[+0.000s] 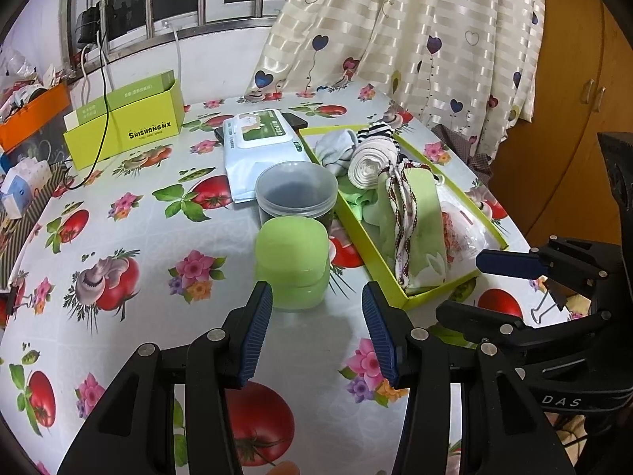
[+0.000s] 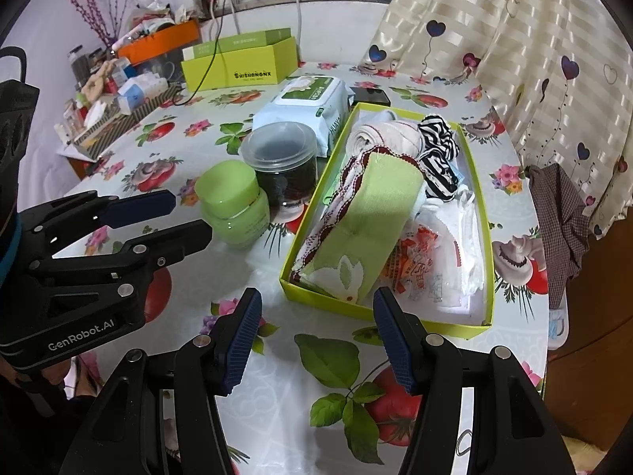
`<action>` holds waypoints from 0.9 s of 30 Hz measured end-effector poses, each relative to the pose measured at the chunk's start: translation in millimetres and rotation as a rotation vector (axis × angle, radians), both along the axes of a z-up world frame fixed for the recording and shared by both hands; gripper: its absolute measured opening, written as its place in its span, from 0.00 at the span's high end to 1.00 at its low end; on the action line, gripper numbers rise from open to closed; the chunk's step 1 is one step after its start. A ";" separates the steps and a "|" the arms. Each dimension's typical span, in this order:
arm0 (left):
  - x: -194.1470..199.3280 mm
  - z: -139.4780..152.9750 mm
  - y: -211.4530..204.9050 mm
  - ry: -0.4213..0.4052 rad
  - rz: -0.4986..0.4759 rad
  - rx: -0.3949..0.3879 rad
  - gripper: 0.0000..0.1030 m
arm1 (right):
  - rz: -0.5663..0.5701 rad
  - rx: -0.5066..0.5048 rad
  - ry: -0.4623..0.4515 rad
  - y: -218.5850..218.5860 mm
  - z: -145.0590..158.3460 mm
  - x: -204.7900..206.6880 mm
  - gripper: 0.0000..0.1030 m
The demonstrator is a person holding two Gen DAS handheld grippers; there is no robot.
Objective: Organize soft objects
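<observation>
Hovering tools (image 2: pixel 316 340) gape over bare cloth beside tray (image 2: pixel 379 312).

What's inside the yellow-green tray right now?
In the tray: green towel, striped cloth, rolled white cloth, printed plastic bag. Whatever lies beneath them is covered.

Yellow-green tray (image 2: pixel 480 318) on the table, packed full. Green towel with lace trim (image 2: pixel 379 206) lies lengthwise on top; rolled white cloth (image 2: pixel 379 134), zebra-striped fabric (image 2: pixel 439 146) at far end, crinkly plastic bag (image 2: pixel 435 269) alongside.
</observation>
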State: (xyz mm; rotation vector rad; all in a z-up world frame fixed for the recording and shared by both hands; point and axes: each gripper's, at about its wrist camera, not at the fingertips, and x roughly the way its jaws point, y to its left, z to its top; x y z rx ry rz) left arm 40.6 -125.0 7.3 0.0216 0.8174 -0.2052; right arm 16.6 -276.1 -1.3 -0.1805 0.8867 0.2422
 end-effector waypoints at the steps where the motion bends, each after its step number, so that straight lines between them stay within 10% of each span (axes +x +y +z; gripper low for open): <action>1: 0.5 -0.5 0.1 0.003 -0.002 -0.001 0.53 | 0.000 0.000 0.002 -0.1 -1.2 1.1 0.43; 27: 1.3 -1.8 -0.6 0.001 0.003 0.026 0.53 | 0.001 -0.005 0.004 1.5 -2.2 3.7 0.43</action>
